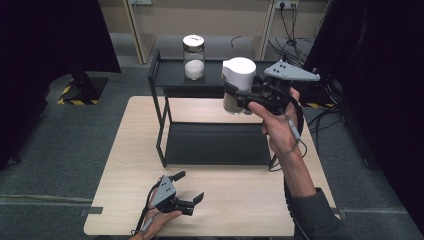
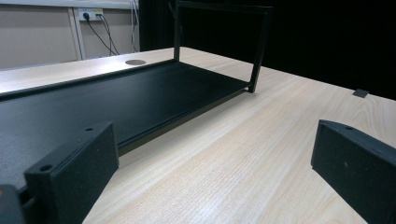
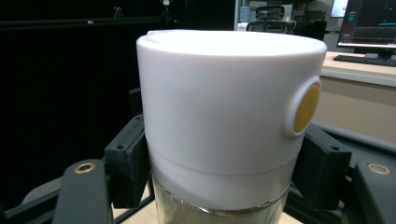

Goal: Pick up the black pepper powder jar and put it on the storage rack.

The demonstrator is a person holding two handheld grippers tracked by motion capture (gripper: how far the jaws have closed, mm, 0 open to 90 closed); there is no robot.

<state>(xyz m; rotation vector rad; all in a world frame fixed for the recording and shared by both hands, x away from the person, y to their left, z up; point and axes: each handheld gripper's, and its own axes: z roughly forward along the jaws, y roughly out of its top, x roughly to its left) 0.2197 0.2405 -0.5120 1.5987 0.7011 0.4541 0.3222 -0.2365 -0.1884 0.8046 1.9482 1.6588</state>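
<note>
Above the far right part of the light wooden tabletop [image 1: 215, 195], level with the upper shelf of the black two-tier metal rack [image 1: 210, 75], the right gripper [image 1: 239, 98] holds a clear glass jar with a tall white plastic cap and a yellow button on its side [image 1: 238, 82] off any surface. In the right gripper view its jaws pinch the jar from both sides where the white cap [image 3: 224, 107] meets the glass, with the pads pressed against the lower band of the cap. On the rack's upper shelf, apart from the held jar, stands a second clear glass jar with a metal lid and white contents [image 1: 194, 57]. The left gripper [image 1: 189, 189] rests near the front edge of the tabletop with its jaws spread and nothing between them; the left gripper view looks across bare wood toward the rack's lower shelf [image 2: 116, 100]. The held jar looks rigid and breakable, with a smooth wall that could slide in the pads, and its brownish fill probably gives it some weight low down. A hold on the cap alone risks loosening it, so the firmer place seems to be the glass body just under the cap, kept upright. Setting it down calls for a gentle landing on the metal shelf.
</note>
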